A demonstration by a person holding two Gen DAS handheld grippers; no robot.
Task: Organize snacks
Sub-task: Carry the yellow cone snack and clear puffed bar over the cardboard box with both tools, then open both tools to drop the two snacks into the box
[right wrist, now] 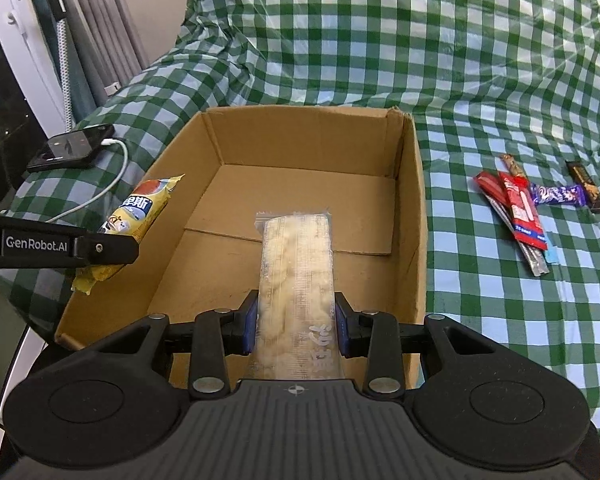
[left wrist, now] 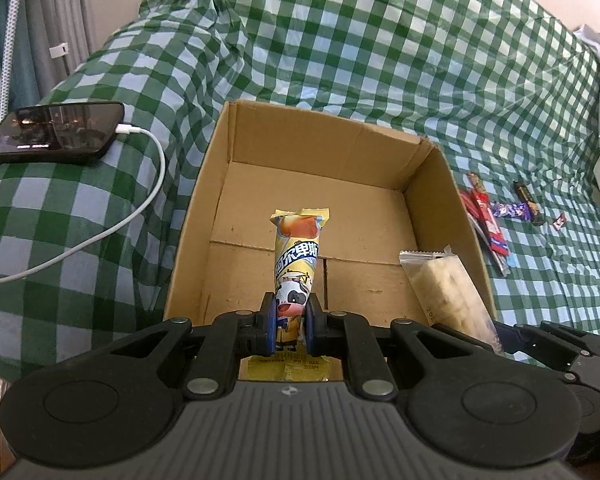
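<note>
From my left wrist, my left gripper is closed narrow on a yellow cow-print snack pack, pinched low on its printed body so most of the pack stands out ahead of my pads over the open cardboard box, whose floor is bare. At the right, the clear rice-crisp bar in my other gripper pokes in over the box's near right corner. Loose candy sticks and bars lie on the green checked cloth right of the box; a phone on a white charging cable sits far left.

From my right wrist, my right gripper clamps the rice-crisp bar across its width, near its close end, the far end reaching over the box floor. The left gripper shows at the left edge with its yellow pack above the box's left wall.

My worry: the yellow pack hangs near that left wall, so letting go here could drop it on the rim or outside. Both packs are slippery film held near one end, so they could droop or twist, and two tools over one box could knock together.
</note>
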